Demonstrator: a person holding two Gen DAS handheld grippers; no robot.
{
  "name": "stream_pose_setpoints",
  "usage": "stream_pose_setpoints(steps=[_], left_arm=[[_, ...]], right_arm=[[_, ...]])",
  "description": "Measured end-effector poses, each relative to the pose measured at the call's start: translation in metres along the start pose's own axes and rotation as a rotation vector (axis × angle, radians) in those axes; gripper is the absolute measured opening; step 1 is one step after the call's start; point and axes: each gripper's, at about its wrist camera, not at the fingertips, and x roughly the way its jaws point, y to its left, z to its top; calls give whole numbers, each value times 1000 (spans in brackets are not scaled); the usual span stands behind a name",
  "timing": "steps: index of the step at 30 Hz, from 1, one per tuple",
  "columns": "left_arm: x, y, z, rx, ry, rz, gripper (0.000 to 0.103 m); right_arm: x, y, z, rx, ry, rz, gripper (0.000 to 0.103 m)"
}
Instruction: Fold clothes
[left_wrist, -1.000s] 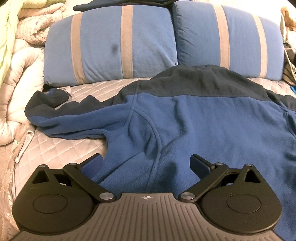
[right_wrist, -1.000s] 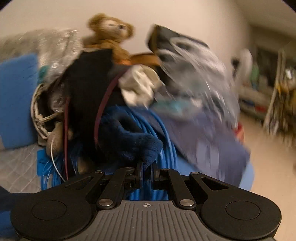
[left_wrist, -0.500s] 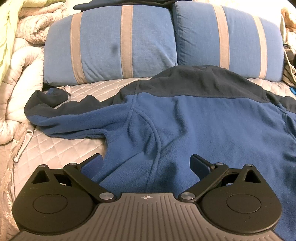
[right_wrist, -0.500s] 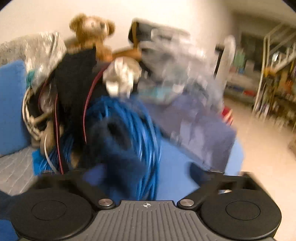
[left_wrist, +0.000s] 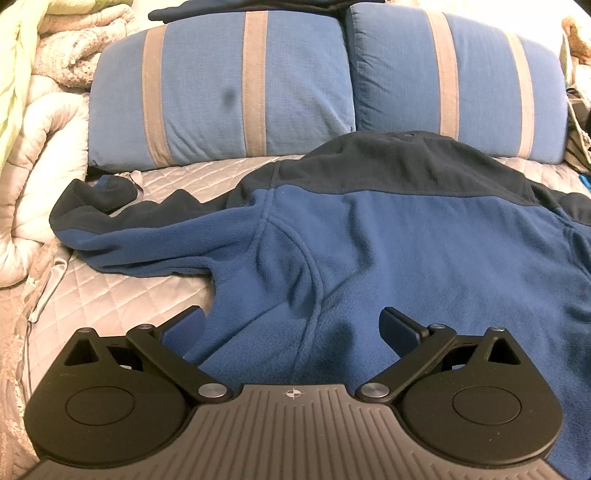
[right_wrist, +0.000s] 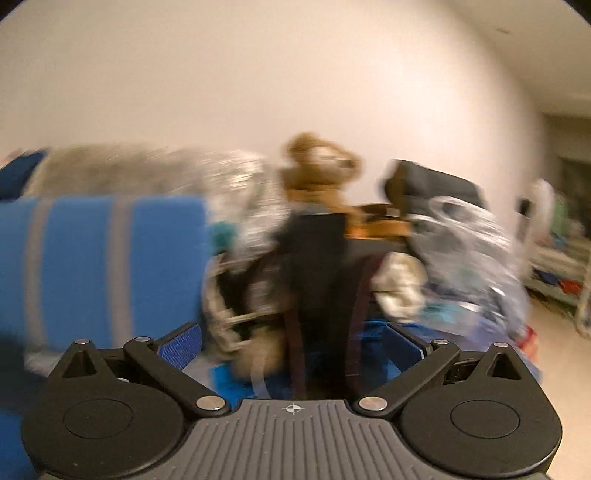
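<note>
We held both the left gripper (left_wrist: 291, 325) and right gripper (right_wrist: 291, 341) spread and empty over the soft, floppy fleece jacket (left_wrist: 406, 251) (lying flat on the quilted bed (left_wrist: 110, 302)), judging its sleeve (left_wrist: 147, 243) at ten o'clock the best hold.

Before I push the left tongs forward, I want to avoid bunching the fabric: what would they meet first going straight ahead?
Most likely the blue fleece jacket: the open left tongs already straddle its lower part, so it lies right in their line. Beyond it sit the striped pillows. Depth is hard to judge.
</note>
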Motion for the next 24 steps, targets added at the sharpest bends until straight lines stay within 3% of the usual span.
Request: stream_pose_setpoints(steps=[7, 12, 20, 24], left_arm=[[-1, 1, -1, -2, -2, 3, 102], [-1, 2, -1, -3, -5, 4, 102], [-1, 3, -1, -14, -8, -3, 102], [-2, 4, -1, -19, -17, -7, 102]], right_arm=[[-23, 103, -21, -106, 61, 339, 103], [-57, 178, -50, -146, 117, 528, 103], [-99, 266, -87, -113, 259, 731, 103], [-106, 293, -112, -105, 323, 783, 103]])
